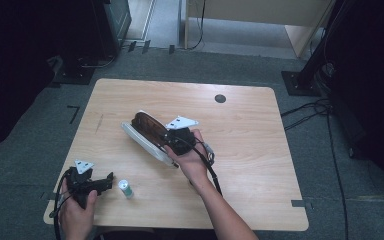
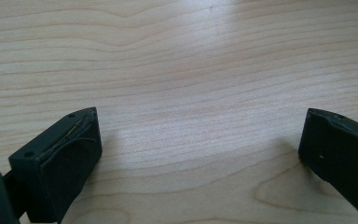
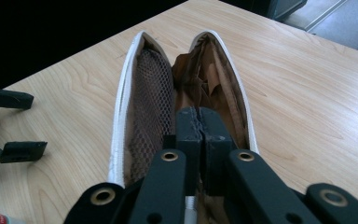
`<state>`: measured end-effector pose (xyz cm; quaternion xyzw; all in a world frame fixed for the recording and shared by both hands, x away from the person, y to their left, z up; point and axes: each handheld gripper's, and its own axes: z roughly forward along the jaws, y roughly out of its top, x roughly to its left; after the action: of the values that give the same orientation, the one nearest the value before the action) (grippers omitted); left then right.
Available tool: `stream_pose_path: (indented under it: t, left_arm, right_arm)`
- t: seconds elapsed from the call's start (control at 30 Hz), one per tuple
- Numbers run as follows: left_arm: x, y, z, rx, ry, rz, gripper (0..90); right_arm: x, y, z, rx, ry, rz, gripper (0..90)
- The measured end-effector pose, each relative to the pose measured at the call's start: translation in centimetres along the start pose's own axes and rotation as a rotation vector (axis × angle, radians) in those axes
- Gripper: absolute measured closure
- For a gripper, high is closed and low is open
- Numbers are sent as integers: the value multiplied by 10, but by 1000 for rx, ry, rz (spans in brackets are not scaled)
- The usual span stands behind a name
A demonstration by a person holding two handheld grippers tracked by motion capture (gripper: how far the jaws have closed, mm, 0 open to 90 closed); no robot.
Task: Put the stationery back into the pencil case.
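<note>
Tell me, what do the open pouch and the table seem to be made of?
The pouch: probably fabric, with a brown mesh pocket, creased brown lining and a white zipper edge. The table: pale wood or wood-look laminate, with visible grain and a smooth, slightly shiny finish.

Light wood-grain table [image 1: 260,165] with rounded corners, standing on grey carpet [image 1: 25,150].
Small dark round disc [image 1: 220,98] set in the tabletop near the far edge. Dark stand bases [image 1: 295,82] on the floor at far left and far right, with black cables [image 1: 305,112] trailing beside the right one. Pale wooden furniture panel [image 1: 260,12] beyond the table; left and right margins very dark, possibly equipment.
</note>
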<state>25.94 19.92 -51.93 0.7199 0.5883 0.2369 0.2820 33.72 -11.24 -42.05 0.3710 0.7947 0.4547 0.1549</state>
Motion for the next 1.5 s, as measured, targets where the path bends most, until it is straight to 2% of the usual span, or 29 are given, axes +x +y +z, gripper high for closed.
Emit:
stream_pose_path:
  t: [0.2,0.37,0.47,0.6,0.73,0.9,1.1,1.27,1.4,1.5]
  left_arm:
    - [0,0,0,-1,0,-1,0]
    - [0,0,0,0,0,0,0]
    - [0,0,0,0,0,0,0]
    - [0,0,0,-1,0,-1,0]
    - [0,0,0,0,-1,-1,0]
    - [0,0,0,0,-1,-1,0]
    - [0,0,0,0,-1,-1,0]
    - [0,0,0,-1,-1,-1,0]
    - [0,0,0,0,-1,-1,0]
    - [0,0,0,0,0,0,0]
  right_arm:
    - [-1,-3,0,-3,3,7,884]
    - [-1,-7,-10,-31,8,4,844]
    - [-3,-13,-19,-39,5,8,850]
    - [-6,-35,-31,-29,9,29,900]
    - [-5,-63,-39,-7,9,51,900]
    - [-2,-84,-39,9,21,86,833]
    - [0,-85,-35,-10,37,92,823]
    - [1,-85,-28,0,16,83,823]
    - [3,-85,-23,3,23,87,841]
    - [5,-84,-24,-7,14,84,900]
